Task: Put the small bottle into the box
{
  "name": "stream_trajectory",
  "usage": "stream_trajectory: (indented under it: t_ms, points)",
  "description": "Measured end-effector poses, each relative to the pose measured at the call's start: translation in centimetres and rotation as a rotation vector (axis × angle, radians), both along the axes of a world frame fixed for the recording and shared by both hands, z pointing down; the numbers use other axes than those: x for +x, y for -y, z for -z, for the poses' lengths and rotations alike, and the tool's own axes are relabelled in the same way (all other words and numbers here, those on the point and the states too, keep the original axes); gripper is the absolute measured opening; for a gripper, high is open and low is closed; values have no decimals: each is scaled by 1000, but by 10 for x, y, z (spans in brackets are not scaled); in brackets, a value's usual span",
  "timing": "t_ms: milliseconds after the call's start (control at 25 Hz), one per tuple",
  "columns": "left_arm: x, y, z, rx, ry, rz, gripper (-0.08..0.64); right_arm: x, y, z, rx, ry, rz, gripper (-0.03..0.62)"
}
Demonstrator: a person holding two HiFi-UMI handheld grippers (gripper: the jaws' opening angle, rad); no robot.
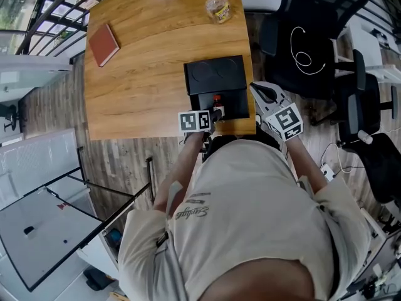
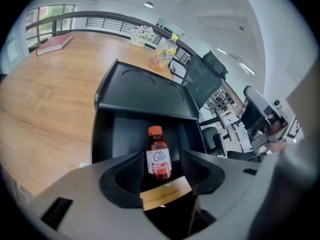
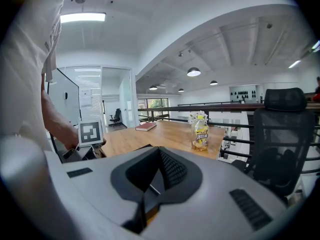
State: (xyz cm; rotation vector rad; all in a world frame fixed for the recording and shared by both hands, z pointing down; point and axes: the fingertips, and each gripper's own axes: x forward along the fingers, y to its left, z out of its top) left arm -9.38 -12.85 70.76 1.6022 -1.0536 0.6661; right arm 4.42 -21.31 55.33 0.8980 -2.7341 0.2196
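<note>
Left gripper (image 2: 160, 178): jaws closed on the lower body of the bottle (image 2: 159, 156), red cap up, upright. Bottle sits over the front opening of the black box (image 2: 145, 103), lid hinged back and lying flat. Box is at the near edge of the table (image 1: 144, 61). Right gripper (image 3: 148, 188): jaws pressed together, nothing between them, held off the table's right side, apart from the box.
</note>
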Motion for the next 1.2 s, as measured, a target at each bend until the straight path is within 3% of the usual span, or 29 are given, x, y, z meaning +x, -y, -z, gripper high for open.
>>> stream_trajectory:
  t_ms: [280,480,560,720,920,1080,1200]
  points:
    - [-5,8,31,134,52,-145,229,-11,-14,18,42,-16,-37,-6]
    - [2,22,63,232,18,-204,186,-12,-21,24,51,-26,-77,-6]
    - [3,26,74,266,-8,-214,176,-10,-22,27,49,-23,-107,-6]
    - [-3,34,104,363,-22,-230,57,-11,-26,28,47,-28,-143,-6]
    - [-10,46,139,462,-53,-239,45,-17,-30,35,49,-23,-164,-6]
    - [-16,55,178,539,-148,-194,41,-26,-31,45,66,-25,-165,-6]
    - [-25,64,196,593,-148,-189,41,-34,-29,56,88,-27,-163,-6]
